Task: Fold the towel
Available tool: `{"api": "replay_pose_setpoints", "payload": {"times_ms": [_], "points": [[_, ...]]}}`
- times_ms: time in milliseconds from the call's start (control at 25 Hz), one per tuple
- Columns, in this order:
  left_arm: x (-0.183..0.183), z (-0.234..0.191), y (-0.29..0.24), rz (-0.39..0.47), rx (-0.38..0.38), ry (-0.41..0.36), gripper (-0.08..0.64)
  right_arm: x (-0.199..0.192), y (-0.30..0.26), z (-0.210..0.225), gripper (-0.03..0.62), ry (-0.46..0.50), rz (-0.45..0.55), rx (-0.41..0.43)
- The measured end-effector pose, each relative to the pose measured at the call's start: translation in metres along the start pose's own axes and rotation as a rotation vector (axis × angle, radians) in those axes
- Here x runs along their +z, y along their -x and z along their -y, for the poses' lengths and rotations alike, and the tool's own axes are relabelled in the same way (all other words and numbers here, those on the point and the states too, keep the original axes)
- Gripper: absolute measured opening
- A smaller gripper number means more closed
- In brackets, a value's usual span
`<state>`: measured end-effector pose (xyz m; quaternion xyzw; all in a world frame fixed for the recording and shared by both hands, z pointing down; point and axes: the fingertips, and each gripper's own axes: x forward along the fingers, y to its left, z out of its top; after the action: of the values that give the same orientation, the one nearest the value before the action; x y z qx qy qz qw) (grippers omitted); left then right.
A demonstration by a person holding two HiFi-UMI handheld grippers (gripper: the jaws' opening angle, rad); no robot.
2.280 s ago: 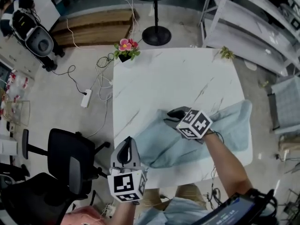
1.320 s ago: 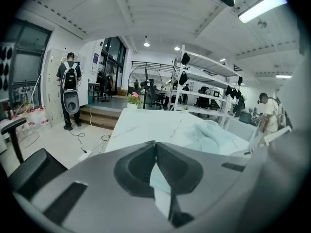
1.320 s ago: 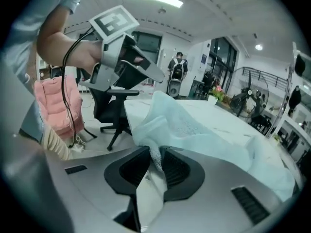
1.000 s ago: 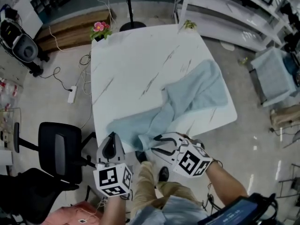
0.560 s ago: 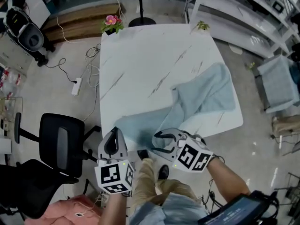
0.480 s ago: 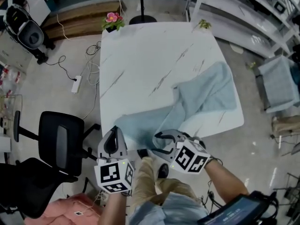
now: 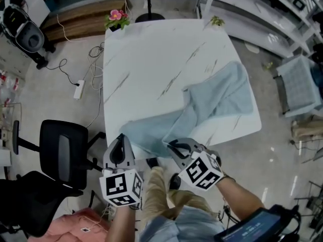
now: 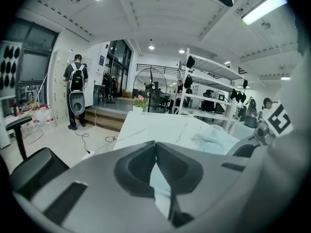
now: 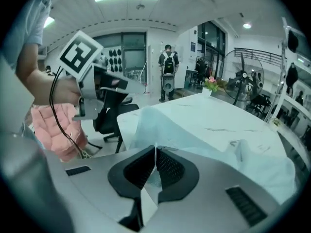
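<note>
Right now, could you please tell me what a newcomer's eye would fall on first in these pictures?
A pale blue towel lies rumpled across the near right part of the white marble table, reaching its near edge. The left gripper and the right gripper are both shut on that end of the cloth, the right one's jaws having just closed. A pot of pink flowers stands at the table's far left corner.

No legible text, label, brand, number or sign anywhere
</note>
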<state>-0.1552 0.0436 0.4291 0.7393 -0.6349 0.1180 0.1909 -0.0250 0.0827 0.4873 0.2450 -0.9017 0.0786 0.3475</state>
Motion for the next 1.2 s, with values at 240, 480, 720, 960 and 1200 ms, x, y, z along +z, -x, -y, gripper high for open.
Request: {"api": "replay_pose_setpoints", "payload": {"times_ms": [240, 480, 720, 960, 1200], "points": [[0.017, 0.001, 0.002, 0.021, -0.002, 0.005, 0.009, 0.077, 0.03, 0.039, 0.025, -0.162, 0.203, -0.064], [0.051, -0.008, -0.014, 0.062, 0.002, 0.006, 0.009, 0.155, 0.03, 0.111, 0.025, -0.182, 0.291, -0.151], [0.083, -0.026, -0.051, 0.073, -0.001, 0.014, 0.009, 0.228, -0.008, 0.185, 0.025, -0.14, 0.335, -0.193], [0.092, -0.051, -0.095, 0.045, -0.02, 0.029, 0.009, 0.272, -0.09, 0.246, 0.026, -0.129, 0.297, -0.177], [0.066, -0.066, -0.133, -0.012, -0.046, 0.05, 0.009, 0.238, -0.21, 0.276, 0.026, -0.122, 0.143, -0.154]]}}
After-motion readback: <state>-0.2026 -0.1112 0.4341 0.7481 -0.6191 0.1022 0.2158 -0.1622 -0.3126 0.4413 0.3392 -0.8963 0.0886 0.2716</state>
